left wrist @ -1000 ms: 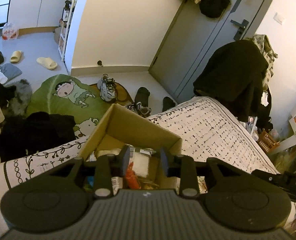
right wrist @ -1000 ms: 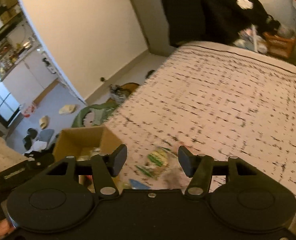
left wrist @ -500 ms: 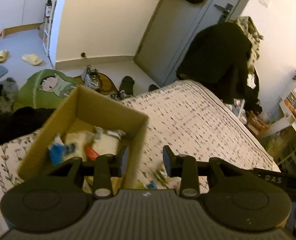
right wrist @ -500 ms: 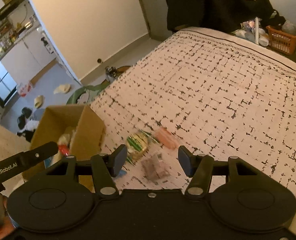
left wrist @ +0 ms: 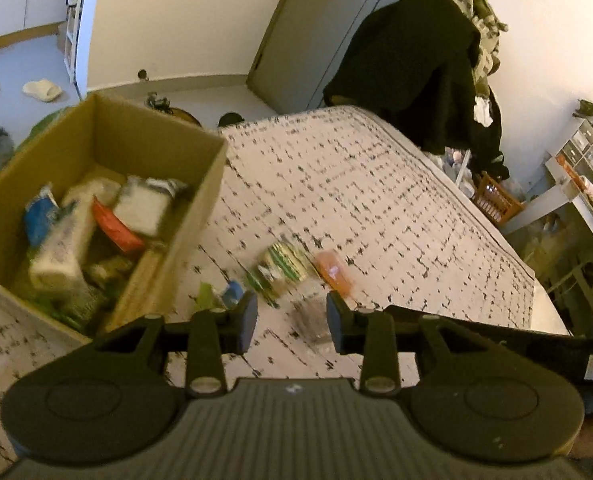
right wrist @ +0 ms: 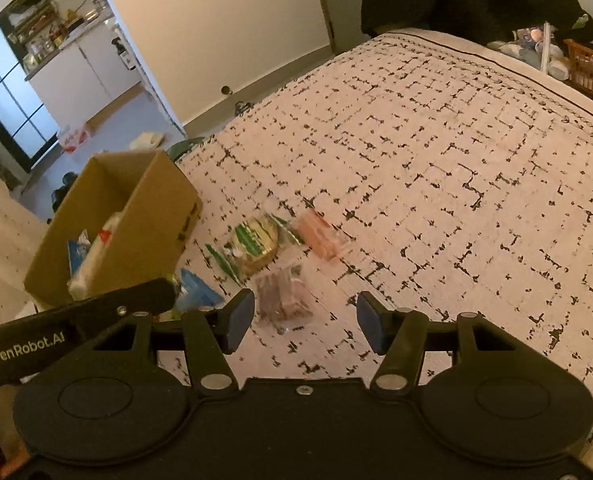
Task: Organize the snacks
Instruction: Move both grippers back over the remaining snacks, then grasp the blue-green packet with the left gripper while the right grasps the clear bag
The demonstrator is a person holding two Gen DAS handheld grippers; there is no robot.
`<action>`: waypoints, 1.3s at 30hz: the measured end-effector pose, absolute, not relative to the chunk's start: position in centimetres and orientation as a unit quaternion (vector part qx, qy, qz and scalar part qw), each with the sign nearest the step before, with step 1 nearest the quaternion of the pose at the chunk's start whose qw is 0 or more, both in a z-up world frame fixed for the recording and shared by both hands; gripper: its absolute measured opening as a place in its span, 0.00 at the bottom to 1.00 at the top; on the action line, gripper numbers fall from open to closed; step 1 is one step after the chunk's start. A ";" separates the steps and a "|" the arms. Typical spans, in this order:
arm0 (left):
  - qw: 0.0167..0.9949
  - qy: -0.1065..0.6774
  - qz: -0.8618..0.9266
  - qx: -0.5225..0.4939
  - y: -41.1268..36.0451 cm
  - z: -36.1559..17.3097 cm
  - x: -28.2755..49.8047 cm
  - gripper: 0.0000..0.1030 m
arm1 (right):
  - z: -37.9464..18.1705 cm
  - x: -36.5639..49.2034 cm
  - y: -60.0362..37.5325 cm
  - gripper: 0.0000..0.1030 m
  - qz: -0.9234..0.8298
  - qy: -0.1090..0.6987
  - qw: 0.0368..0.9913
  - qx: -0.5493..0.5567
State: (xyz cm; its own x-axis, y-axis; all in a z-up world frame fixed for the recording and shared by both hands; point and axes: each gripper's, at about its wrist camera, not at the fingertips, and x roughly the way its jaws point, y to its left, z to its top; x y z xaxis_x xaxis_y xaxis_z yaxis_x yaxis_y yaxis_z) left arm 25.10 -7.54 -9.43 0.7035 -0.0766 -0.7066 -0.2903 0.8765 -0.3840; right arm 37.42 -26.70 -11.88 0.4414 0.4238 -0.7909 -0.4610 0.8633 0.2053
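Note:
An open cardboard box stands on the bed's left side with several snack packs inside. Loose on the patterned bedspread lie a green round pack, an orange-pink pack, a clear brownish pack and a small blue pack. My left gripper hovers over the clear pack, jaws opening, gripping nothing. My right gripper is open just right of the same pack, empty.
A dark coat hangs at the bed's far end by a grey door. An orange basket and shelves stand to the right. Slippers and clothes lie on the floor beyond the box.
My left gripper swung from above the box to the right, over the loose packs, and its jaws widened. My right gripper sank closer to the same packs, opening unchanged.

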 end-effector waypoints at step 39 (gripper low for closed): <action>0.831 0.340 0.314 -0.310 -8.5 -18.2 28.2 0.78 | -17.9 38.5 -22.9 0.41 0.311 0.440 0.834 -0.120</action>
State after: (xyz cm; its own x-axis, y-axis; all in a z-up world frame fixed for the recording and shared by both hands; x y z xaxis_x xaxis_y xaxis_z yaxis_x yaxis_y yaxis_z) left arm 28.16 -8.45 -18.15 0.5724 0.3106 -0.7589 -0.7321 0.6105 -0.3023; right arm 38.54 -22.90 -17.91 0.4207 0.4130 -0.8078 -0.6234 0.7785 0.0733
